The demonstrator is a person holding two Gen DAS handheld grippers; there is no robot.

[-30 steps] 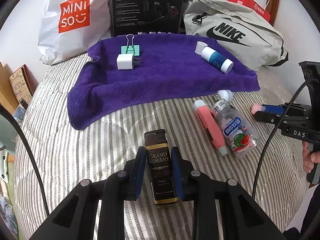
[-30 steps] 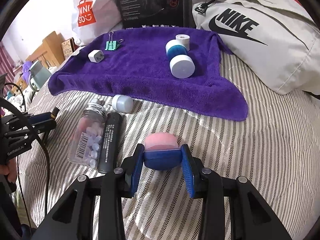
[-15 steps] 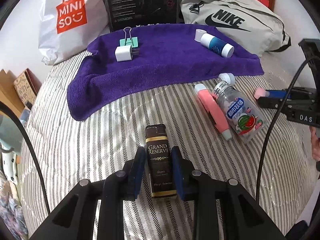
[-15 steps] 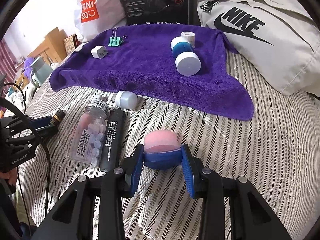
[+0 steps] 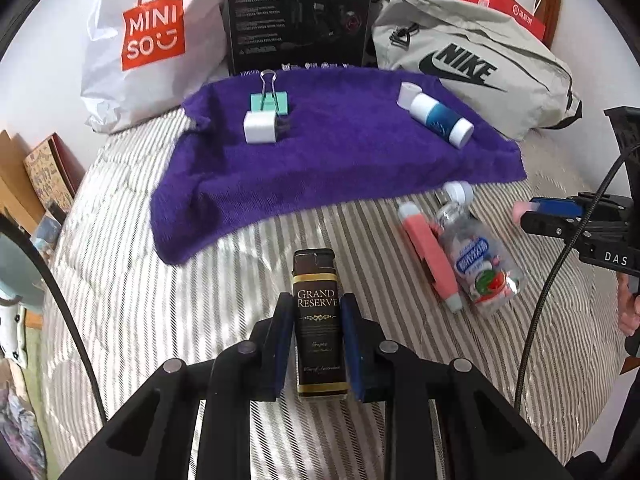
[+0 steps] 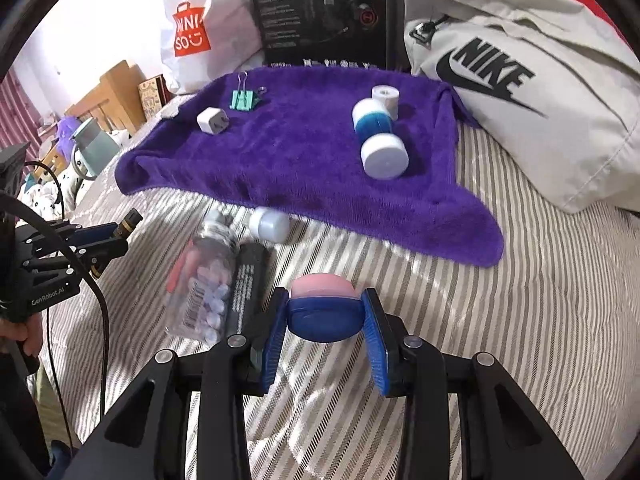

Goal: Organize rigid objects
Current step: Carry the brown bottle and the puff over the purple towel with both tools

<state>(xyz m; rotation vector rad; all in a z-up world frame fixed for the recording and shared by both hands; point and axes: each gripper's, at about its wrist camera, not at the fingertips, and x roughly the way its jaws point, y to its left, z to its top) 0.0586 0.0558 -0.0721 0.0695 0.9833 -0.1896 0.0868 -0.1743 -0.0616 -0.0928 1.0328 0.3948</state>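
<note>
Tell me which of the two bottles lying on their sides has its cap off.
The clear pill bottle on the striped bedspread: its white cap lies loose beside its neck. The blue-and-white bottle on the purple towel is capped.

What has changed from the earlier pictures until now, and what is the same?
Both views shift slightly, so both grippers moved a little, each carrying its object. The left gripper stays shut on the lighter, the right gripper on the blue-and-pink item. Nothing was released. The items on the purple towel and the bottle lie as before.
</note>
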